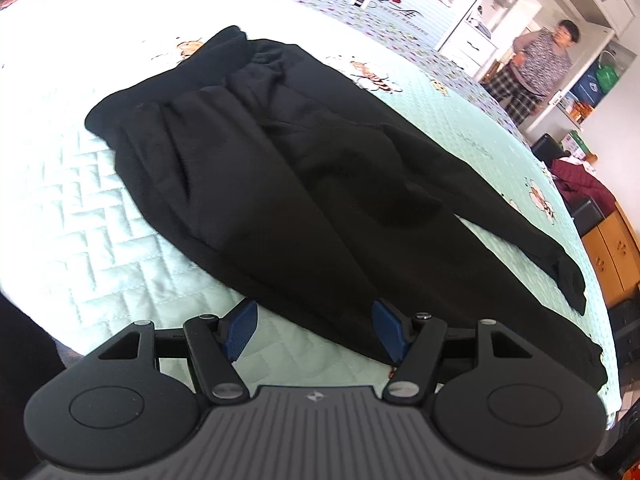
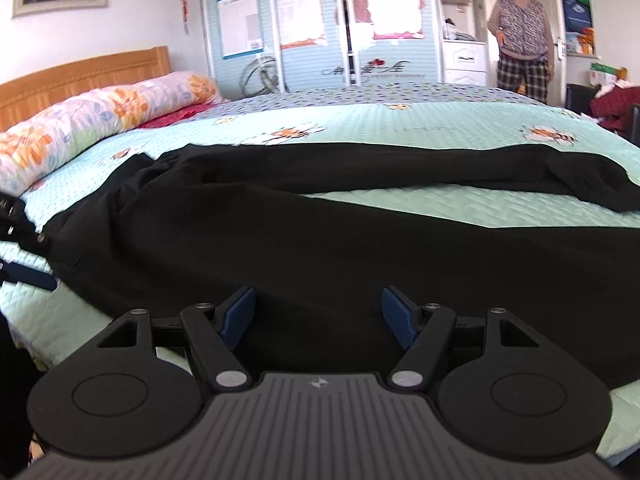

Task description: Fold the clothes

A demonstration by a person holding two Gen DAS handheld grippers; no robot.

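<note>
Trousers (image 1: pixel 304 184), black, lie spread flat on the bed (image 1: pixel 80 216), on top of a pale green quilted bedspread with bee motifs; waistband toward the far left in the left wrist view, the two legs running toward the near right and parting into a narrow V with bedspread showing between them. The farther leg ends in a bunched cuff well short of the bed's edge; the nearer leg runs to the edge and hangs over it. Left gripper (image 1: pixel 314 330) is released, jaws wide apart, nothing between the blue pads (image 1: pixel 242 330); it sits low over the near side of the nearer leg, with the right-hand pad over the cloth and the left-hand pad over bare bedspread. Right gripper (image 2: pixel 318 316) is likewise released, jaws wide apart and holding nothing, positioned over the broad black cloth of the nearer leg. In the right wrist view part of the left gripper shows at the left edge, beside the upper part of the trousers. A rolled floral quilt (image 2: pixel 100 120) lies against the wooden headboard (image 2: pixel 80 72). Beyond the bed stand a blue sliding-door wardrobe (image 2: pixel 312 40) and a person (image 2: pixel 522 40) in a patterned vest and checked trousers
</note>
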